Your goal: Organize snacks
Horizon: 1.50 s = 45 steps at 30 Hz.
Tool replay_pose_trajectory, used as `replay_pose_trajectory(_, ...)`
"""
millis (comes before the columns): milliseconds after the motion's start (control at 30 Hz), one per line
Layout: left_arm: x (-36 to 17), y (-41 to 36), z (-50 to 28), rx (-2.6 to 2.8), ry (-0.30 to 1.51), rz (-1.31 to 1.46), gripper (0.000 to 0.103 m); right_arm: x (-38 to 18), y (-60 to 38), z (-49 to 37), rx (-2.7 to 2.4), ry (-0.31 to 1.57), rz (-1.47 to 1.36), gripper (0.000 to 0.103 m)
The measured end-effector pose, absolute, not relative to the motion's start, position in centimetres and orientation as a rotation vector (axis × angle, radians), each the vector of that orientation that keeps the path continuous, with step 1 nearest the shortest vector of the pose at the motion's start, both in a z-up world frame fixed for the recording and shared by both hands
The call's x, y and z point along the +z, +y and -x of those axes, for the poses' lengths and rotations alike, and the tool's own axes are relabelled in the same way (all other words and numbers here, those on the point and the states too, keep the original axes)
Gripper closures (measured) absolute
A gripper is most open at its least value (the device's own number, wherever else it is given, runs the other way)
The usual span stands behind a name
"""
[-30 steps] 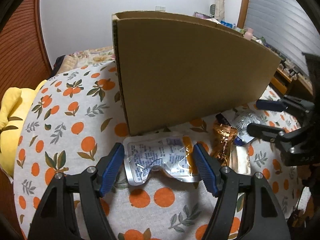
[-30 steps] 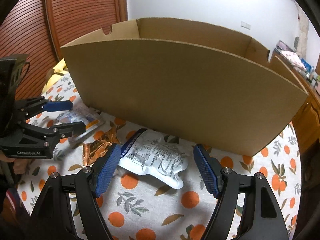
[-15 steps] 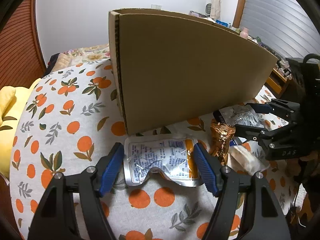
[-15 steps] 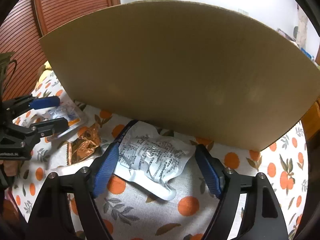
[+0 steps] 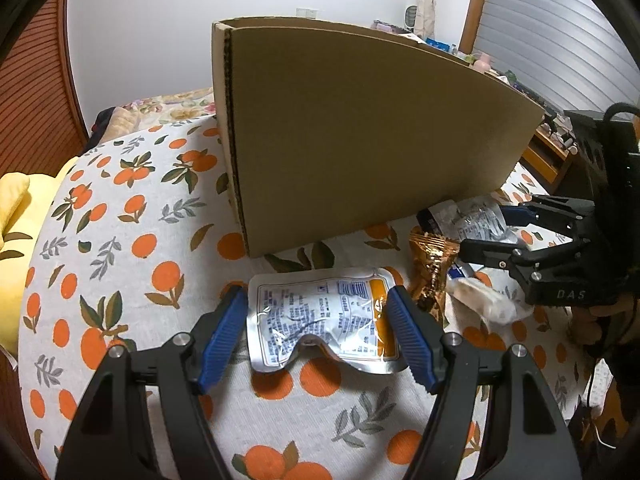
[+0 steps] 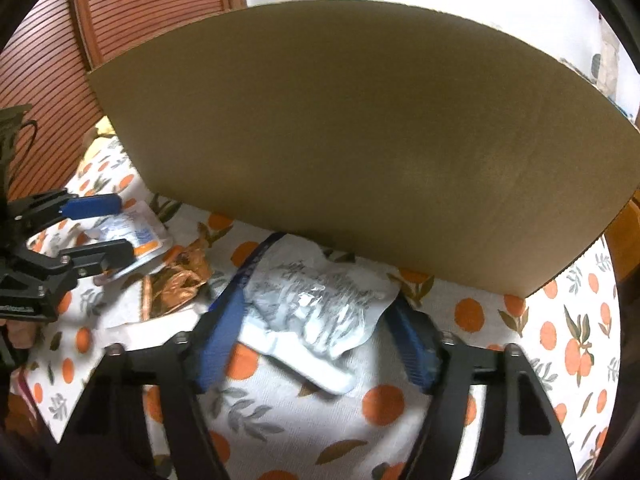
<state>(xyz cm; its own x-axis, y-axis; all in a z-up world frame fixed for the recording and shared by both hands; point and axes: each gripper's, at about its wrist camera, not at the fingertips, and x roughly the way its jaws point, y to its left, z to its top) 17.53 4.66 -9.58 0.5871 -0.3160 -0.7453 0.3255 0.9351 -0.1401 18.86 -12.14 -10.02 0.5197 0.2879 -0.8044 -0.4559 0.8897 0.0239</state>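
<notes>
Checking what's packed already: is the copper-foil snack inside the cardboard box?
No, the copper-foil snack lies on the tablecloth outside the cardboard box.

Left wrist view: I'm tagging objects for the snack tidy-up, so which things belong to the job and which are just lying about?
Job:
silver snack pouch
copper foil wrapper
crinkled silver packet
white packet
cardboard box

Lying about:
orange-print tablecloth
yellow cushion
cluttered shelf

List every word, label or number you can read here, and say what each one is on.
"DAS": on the black body of the right gripper, seen from the left wrist.
Silver snack pouch: dense print, too small to read.
Crinkled silver pouch: print blurred, unreadable.
Cardboard box: no markings visible.
</notes>
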Motion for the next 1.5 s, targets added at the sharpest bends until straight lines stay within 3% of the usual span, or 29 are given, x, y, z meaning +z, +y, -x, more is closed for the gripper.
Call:
replay_pose_trajectory(133, -9.5, 4.5, -17.3, -0.386, 0.863, -0.004, 0.031, -9.9, -12.4, -18.2, 0.468, 0.921, 0.197, 0.055)
replay_pose_trajectory(233, -9.5, 4.4, -17.1, -0.396, 0.864, 0.009, 0.031, -9.7, -12.8, -17.6, 0.475, 0.919, 0.177, 0.059)
replay_pose_trajectory(1167, -10.3, 2.9, -16.8, -0.373, 0.904, -0.102, 0.027, -9.7, -15.3, -12.4, 0.405, 0.865, 0.118, 0.06)
replay_pose_trajectory(1267, -10.3, 2.8, -16.9, -0.378, 0.902, -0.103, 0.032, -9.7, -15.8, -12.3, 0.406, 0.867, 0.098, 0.06)
replay_pose_trajectory(1367, -10.0, 3.1, -16.7, -0.382, 0.888, -0.078, 0.056, -9.7, -16.1, -12.4, 0.401, 0.863, 0.088, 0.06)
replay_pose_trajectory(1500, -9.7, 4.0, -16.4, -0.397, 0.871, -0.019, 0.061, -9.7, -16.2, -12.5, 0.403, 0.864, 0.077, 0.06)
